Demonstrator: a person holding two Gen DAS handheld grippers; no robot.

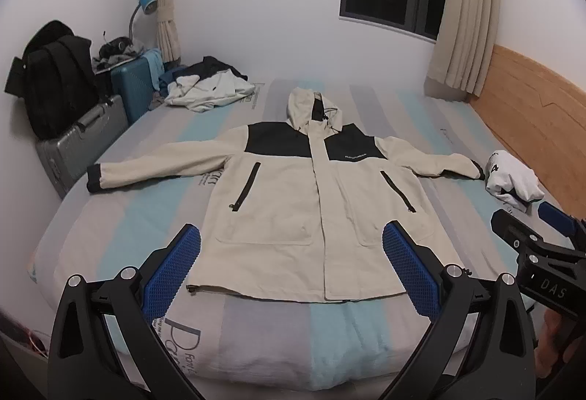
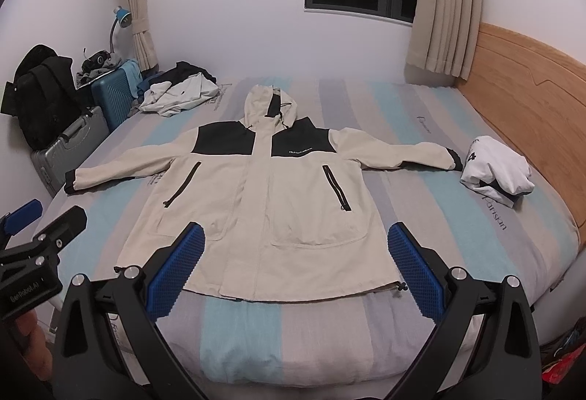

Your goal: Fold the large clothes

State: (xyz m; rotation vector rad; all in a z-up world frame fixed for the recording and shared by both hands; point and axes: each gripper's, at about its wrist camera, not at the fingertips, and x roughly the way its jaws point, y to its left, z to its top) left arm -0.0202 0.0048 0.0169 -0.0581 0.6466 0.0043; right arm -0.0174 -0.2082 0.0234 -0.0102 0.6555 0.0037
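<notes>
A cream hooded jacket (image 1: 293, 187) with black shoulder panels lies flat and face up on the striped bed (image 1: 146, 217), sleeves spread to both sides, hood toward the far wall. In the right wrist view the same jacket (image 2: 271, 187) fills the middle of the bed (image 2: 421, 217). My left gripper (image 1: 291, 246) hovers open above the jacket's hem, nothing between its blue pads. My right gripper (image 2: 296, 242) also hangs open over the hem, empty. Each gripper shows at the edge of the other's view: the right gripper (image 1: 527, 220) and the left gripper (image 2: 47, 217).
A folded white garment (image 2: 494, 173) lies by the jacket's right cuff near the wooden headboard (image 2: 531, 88). A heap of clothes (image 2: 179, 92) sits at the far left corner. Suitcases (image 1: 84, 140) and a black backpack (image 1: 55, 77) stand left of the bed.
</notes>
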